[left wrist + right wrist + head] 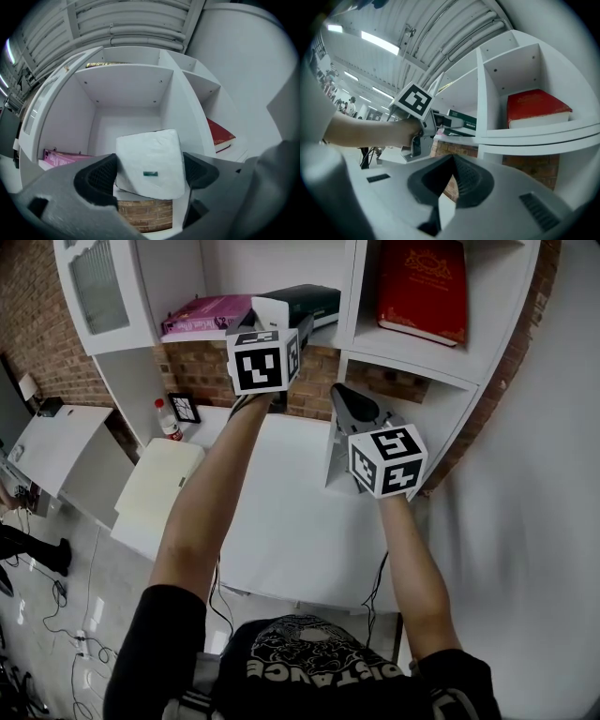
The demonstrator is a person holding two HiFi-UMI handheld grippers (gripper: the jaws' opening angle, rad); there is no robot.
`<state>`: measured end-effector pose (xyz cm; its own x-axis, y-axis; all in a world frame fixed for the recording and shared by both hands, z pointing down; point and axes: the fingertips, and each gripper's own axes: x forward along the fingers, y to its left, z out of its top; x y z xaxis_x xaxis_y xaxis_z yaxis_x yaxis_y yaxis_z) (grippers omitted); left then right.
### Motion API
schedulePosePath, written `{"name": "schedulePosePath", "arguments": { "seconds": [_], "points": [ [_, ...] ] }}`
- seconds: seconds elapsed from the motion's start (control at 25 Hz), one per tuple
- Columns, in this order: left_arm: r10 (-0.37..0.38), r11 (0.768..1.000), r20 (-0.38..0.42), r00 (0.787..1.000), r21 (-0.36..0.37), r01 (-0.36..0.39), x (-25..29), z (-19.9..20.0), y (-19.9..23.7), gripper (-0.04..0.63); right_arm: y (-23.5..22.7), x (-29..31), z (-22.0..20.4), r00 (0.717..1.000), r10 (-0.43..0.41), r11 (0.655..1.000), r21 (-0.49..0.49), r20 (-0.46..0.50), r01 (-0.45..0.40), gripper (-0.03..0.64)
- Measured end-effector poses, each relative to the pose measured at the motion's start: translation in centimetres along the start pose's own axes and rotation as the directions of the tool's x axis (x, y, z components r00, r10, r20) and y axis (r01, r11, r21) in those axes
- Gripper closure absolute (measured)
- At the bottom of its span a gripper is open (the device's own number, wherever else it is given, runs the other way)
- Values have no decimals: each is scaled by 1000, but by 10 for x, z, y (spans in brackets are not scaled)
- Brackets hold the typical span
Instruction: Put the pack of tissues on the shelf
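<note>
Tissue pack (150, 164) gripped in left gripper (150, 174) fingers (98, 176) before shelf (122, 84); right gripper (451, 178) fingers (471, 180) together.

Even, bright light from ceiling strip lights (379, 43); heavy fisheye bending, dark vignetted corners.

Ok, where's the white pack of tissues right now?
In the left gripper view, the white pack of tissues is clamped in the left gripper, held in front of an open compartment of the white shelf, with a pink book to its left.
</note>
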<state>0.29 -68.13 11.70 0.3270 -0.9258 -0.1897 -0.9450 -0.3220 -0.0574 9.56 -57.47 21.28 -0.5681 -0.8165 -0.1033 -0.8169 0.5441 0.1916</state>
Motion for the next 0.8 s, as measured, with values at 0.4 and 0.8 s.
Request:
{"name": "schedulePosePath", "arguments": {
  "seconds": [0.4,0.8],
  "points": [
    [-32,999,17,999,22,32,-5,2,-2,160,0,-1,-4,1000,-4,1000,13,-10,4,612],
    [-105,994,2,994,32,105,-51,4,4,213,25,-9,1,1000,-11,1000,28,-7,11,612]
  ]
}}
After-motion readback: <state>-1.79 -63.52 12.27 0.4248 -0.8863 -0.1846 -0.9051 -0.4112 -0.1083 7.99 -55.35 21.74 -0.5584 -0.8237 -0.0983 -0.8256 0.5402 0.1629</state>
